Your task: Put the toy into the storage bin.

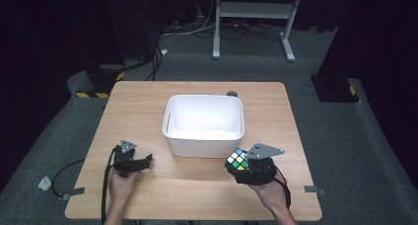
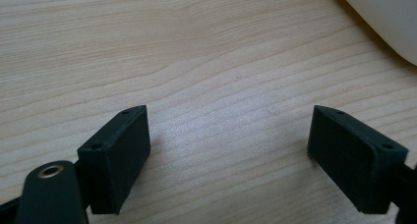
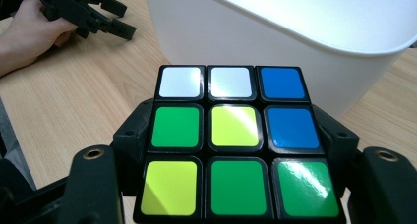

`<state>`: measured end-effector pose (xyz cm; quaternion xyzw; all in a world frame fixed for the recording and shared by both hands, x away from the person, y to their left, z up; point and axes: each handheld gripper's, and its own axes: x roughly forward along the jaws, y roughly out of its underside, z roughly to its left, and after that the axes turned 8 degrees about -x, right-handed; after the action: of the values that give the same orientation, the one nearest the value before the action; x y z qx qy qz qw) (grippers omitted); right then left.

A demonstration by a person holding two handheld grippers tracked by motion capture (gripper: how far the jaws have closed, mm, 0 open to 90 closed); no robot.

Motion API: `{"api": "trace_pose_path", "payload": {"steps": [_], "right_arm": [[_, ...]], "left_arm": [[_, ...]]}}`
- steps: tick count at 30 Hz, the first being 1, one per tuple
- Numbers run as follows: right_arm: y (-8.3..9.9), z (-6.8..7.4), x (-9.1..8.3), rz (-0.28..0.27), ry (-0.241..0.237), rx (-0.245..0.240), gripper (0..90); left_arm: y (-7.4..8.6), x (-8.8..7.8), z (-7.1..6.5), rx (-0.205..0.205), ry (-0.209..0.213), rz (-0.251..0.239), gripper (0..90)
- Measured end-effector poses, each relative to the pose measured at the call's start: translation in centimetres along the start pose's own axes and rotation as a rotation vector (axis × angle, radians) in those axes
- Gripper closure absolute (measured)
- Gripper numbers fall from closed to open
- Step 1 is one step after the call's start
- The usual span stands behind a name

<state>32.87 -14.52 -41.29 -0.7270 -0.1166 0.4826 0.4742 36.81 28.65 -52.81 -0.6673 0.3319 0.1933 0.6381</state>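
A scrambled colour cube (image 1: 237, 160) with white, blue, green and yellow stickers is clamped in my right gripper (image 1: 246, 167), lifted just in front of the white tub's (image 1: 204, 146) near right corner. In the right gripper view the cube (image 3: 233, 140) sits squarely between the two black jaws, which press its sides. My left gripper (image 1: 143, 162) rests low at the front left of the wooden table (image 1: 148, 101), held by a hand. In the left gripper view its gripper (image 2: 228, 155) stands open over bare wood, nothing between the pads (image 2: 115, 157).
The empty white tub (image 3: 295, 42) stands mid-table, its near wall close ahead of the cube. A small dark round object (image 1: 231, 93) lies behind the tub. Cables trail off the table's front left. A white stand (image 1: 251, 10) stands on the floor beyond the table.
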Motion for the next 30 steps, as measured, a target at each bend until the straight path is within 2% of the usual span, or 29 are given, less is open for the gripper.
{"api": "trace_pose_path", "payload": {"steps": [10,15,22,30], "right_arm": [[-1.4,-0.2,-0.9,-0.013,0.009,0.007,33.7],[-2.6,-0.2,-1.1,-0.010,0.013,-0.025,33.7],[-4.1,-0.5,-1.6,-0.021,0.020,-0.034,33.7],[-4.7,-0.9,-1.7,-0.024,0.014,-0.023,33.8]], "left_arm": [[0.0,0.0,0.0,0.003,-0.001,0.000,16.3],[0.0,0.0,0.0,0.000,0.000,0.000,16.4],[0.0,0.0,0.0,0.002,-0.001,0.000,16.3],[0.0,0.0,0.0,0.001,-0.001,0.000,16.4]]}}
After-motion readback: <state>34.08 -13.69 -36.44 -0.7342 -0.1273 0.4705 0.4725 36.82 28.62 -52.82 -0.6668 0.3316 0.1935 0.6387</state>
